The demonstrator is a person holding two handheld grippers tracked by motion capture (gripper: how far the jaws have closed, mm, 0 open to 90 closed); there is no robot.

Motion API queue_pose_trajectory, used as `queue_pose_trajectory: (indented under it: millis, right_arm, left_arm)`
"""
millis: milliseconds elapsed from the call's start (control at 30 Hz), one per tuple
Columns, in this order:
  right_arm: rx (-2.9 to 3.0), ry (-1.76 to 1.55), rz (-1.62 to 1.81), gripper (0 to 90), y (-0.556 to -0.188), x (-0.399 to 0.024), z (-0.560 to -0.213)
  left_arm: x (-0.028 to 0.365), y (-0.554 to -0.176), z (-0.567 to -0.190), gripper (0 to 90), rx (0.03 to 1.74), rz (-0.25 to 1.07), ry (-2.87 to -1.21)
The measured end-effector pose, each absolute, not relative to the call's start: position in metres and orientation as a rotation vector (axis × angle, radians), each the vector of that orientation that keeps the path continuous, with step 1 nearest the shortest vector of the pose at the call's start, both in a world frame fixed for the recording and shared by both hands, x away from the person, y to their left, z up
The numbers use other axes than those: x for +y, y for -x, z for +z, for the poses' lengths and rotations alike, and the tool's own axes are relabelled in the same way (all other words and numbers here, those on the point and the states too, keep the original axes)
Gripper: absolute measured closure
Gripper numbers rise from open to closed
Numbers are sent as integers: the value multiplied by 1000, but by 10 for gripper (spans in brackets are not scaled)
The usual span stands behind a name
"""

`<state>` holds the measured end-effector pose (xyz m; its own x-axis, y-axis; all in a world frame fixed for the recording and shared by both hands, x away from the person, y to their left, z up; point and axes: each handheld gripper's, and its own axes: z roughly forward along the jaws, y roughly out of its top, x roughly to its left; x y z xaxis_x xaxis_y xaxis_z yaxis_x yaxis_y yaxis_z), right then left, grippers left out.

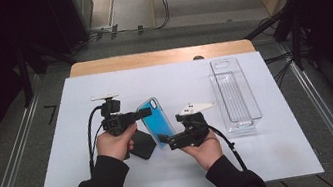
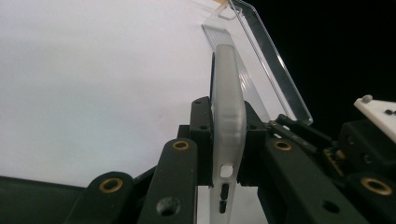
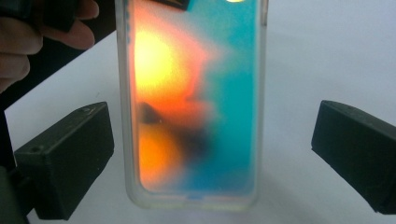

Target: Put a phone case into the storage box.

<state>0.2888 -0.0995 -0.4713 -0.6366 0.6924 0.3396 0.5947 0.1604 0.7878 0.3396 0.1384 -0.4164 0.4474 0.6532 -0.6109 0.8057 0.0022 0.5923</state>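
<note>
Phone case (image 1: pixel 154 120) is pinched edge-on by the left claw (image 2: pixel 227 140); the right claw (image 3: pixel 210 154) stands spread, clear of both its long edges.

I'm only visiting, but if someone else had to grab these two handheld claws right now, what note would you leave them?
Left gripper: shut on the phone case, clamping its edge and holding it above the table.
Right gripper: open, jaws wide on either side of the case without touching it.
A black phone-like slab lies under the case; a clear plastic tray sits off to the right, looking empty.
Done: case lifted. Left: probably placing it; where, I cannot tell.
</note>
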Motion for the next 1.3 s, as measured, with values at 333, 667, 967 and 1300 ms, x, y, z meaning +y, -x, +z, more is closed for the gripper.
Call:
queue_pose_trajectory:
  millis: [333,667,967,1300]
  right_arm:
    - [2425,-1290,1428,0,-283,-111,-462]
    - [2417,-1207,1436,0,-276,-119,-461]
    - [2321,-1190,1421,0,-271,-120,-454]
    - [2253,-1215,1379,0,-270,-112,-446]
  left_arm:
    - [134,-328,-411,809,1148,-19,-1758]
    - [128,-317,-411,810,1022,103,-1779]
    - [123,-310,-412,810,986,147,-1793]
    - [111,-303,-413,810,987,129,-1798]
